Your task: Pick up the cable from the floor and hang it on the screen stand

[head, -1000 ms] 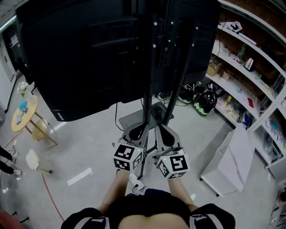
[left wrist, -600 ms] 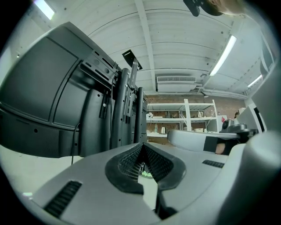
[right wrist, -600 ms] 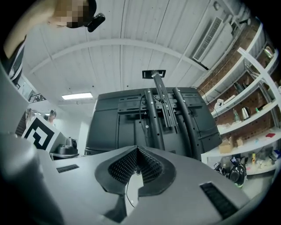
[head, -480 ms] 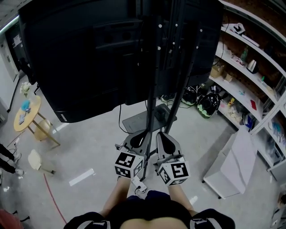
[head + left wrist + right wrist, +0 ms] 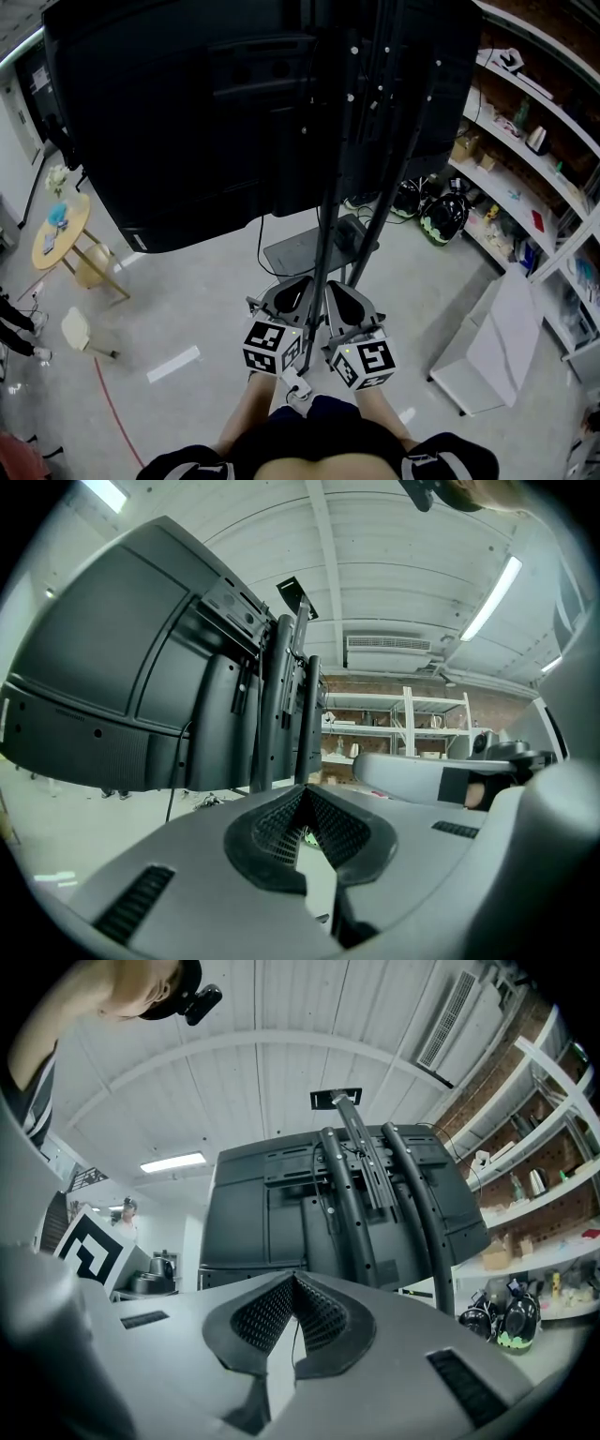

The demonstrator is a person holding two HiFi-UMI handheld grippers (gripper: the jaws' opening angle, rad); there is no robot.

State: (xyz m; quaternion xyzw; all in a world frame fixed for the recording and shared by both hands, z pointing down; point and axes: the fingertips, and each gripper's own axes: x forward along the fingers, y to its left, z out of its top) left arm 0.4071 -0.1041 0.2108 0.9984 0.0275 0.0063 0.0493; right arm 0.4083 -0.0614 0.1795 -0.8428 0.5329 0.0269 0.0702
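Note:
The big black screen [image 5: 187, 122] is seen from behind on its stand, whose dark posts [image 5: 330, 216] rise from a grey base plate [image 5: 298, 251]. A thin black cable [image 5: 260, 239] hangs from the screen's lower edge toward the floor. A small white plug-like piece [image 5: 296, 386] lies on the floor by my knees. My left gripper [image 5: 292, 292] and right gripper [image 5: 339, 295] sit side by side in front of the base, both shut and holding nothing. In the left gripper view my left gripper [image 5: 305, 794] points at the posts [image 5: 281, 705]. My right gripper [image 5: 293, 1279] faces the screen's back [image 5: 281, 1213].
White shelves [image 5: 525, 112] with small items line the right wall, with helmets [image 5: 442, 216] on the floor below. A white panel [image 5: 487, 347] leans at the right. A round wooden table [image 5: 58, 230], a stool [image 5: 89, 267], a white chair [image 5: 80, 330] and a red cable [image 5: 112, 412] are at the left.
Both grippers have sunk a little and drawn back toward my body, still side by side and shut. The screen and stand now sit further right in the head view.

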